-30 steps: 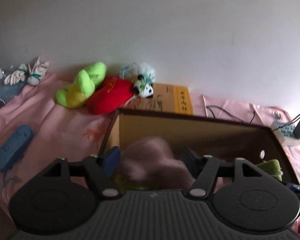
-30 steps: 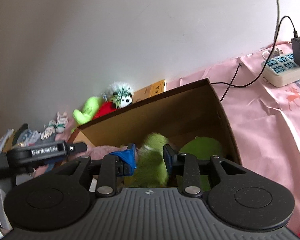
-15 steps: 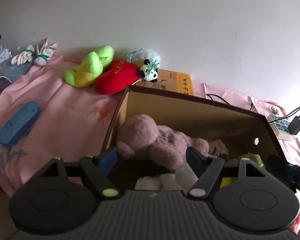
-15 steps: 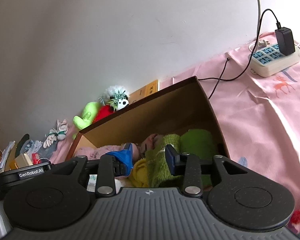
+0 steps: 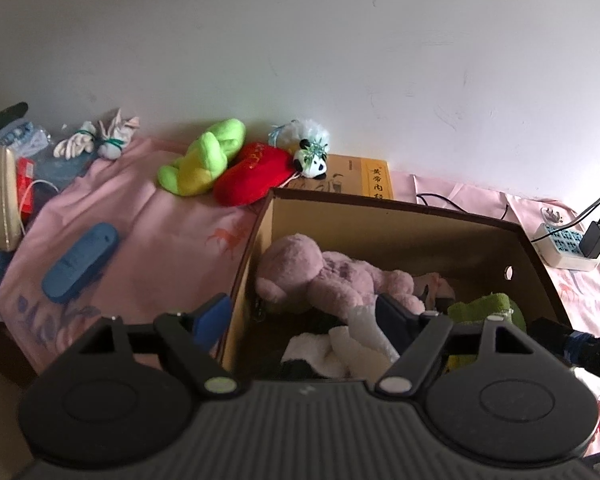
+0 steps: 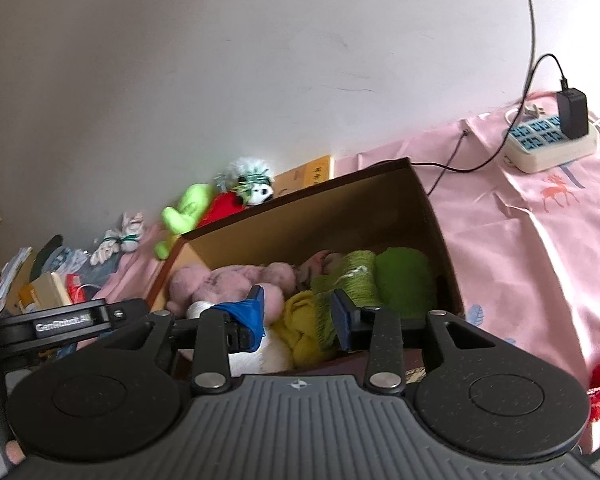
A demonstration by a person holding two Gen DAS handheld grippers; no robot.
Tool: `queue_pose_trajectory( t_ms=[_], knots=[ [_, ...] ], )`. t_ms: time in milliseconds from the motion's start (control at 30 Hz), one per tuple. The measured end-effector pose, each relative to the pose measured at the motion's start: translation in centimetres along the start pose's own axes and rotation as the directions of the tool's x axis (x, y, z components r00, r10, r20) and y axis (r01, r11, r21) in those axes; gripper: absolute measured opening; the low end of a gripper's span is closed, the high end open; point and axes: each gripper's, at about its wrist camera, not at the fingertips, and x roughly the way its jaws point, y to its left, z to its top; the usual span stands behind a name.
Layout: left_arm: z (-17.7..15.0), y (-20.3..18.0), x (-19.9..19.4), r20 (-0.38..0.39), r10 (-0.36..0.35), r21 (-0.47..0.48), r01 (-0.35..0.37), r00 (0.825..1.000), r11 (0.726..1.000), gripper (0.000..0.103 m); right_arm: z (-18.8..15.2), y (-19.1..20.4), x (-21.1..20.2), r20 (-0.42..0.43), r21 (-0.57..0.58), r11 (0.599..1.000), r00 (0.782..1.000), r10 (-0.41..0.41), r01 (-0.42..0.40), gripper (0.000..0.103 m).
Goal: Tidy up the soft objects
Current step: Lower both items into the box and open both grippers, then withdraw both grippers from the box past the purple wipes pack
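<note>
Both claws just let go & lifted: left claw (image 5: 300,312) spread, right claw (image 6: 298,308) part-open, both empty; pink plush (image 5: 320,276) & green plush (image 6: 384,280) now in box (image 5: 400,216), more toys at 11 o'clock.

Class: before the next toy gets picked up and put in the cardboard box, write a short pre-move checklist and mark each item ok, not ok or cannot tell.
1. Left gripper empty, jaws just opening: ok.
2. Right gripper grips nothing, jaws just opening: ok.
3. Pink plush lies inside the cardboard box: ok.
4. All toys boxed: not ok; green plush, red plush and panda lie outside.
5. Room left in box: cannot tell.
</note>
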Motion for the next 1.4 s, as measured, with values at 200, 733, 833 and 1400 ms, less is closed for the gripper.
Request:
queue_pose_trajectory(
  t_ms=[200,733,833,1400],
  knots=[
    [-0.8,-0.2,-1.5,-0.019,0.008,0.001,-0.008,1.0,1.0,0.08,-0.6,0.9,-1.4,0.0,-0.018,0.999,1.0,0.029,-0.029,0.02],
    [-3.8,-1.5,-4.4,-0.028,0.073,0.101,-0.07,0.997,0.992,0.089,-3.8,2.9,-3.2,-0.066,-0.079,0.997,0.998,0.008,-0.014,0.02],
    [-4.3,-1.6,-4.9,-0.031,0.081,0.109,-0.077,0.996,0.991,0.089,-4.4,3.3,-3.6,-0.072,-0.098,0.995,0.997,0.001,-0.008,0.02],
    [-8.2,-1.5,-6.4,-0.115,0.079,0.132,-0.064,0.99,0.989,0.089,-8.3,3.4,-6.1,-0.12,-0.085,0.996,0.992,-0.025,0.015,0.02]
  ],
)
